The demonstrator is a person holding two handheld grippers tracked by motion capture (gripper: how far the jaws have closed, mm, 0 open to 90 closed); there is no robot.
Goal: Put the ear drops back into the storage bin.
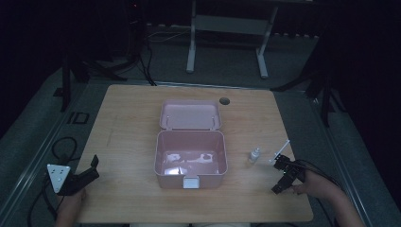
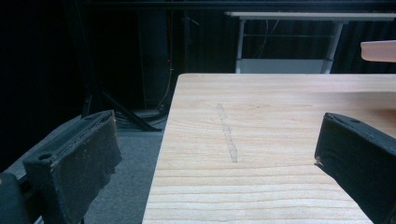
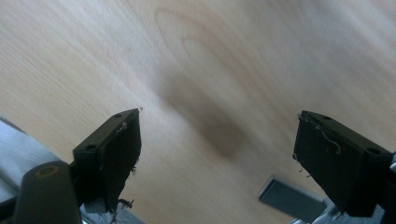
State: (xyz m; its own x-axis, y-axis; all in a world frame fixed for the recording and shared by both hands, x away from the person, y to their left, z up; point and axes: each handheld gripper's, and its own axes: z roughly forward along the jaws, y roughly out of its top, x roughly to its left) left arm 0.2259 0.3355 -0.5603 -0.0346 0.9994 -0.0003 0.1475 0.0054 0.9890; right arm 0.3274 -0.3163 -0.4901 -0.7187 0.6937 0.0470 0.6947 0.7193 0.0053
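Note:
An open pink box (image 1: 190,178) stands in the middle of the wooden table (image 1: 127,123), its lid (image 1: 190,115) folded back; pale white items lie on its floor. To its right stand a small clear bottle (image 1: 255,155) and a thin white stick (image 1: 281,149). My right gripper (image 1: 282,175) is just below the stick near the table's right front corner, tilted down at bare wood (image 3: 210,56), jaws open with nothing between them (image 3: 219,119). At the front left edge my left gripper (image 1: 94,169) points across the table, open and empty (image 2: 217,123).
A cable hole (image 1: 224,100) sits near the table's far edge. The pink lid's edge (image 2: 379,50) shows at the upper right of the left gripper view. Beyond the table are a white desk frame (image 1: 227,28), dark stands and cables on the grey floor.

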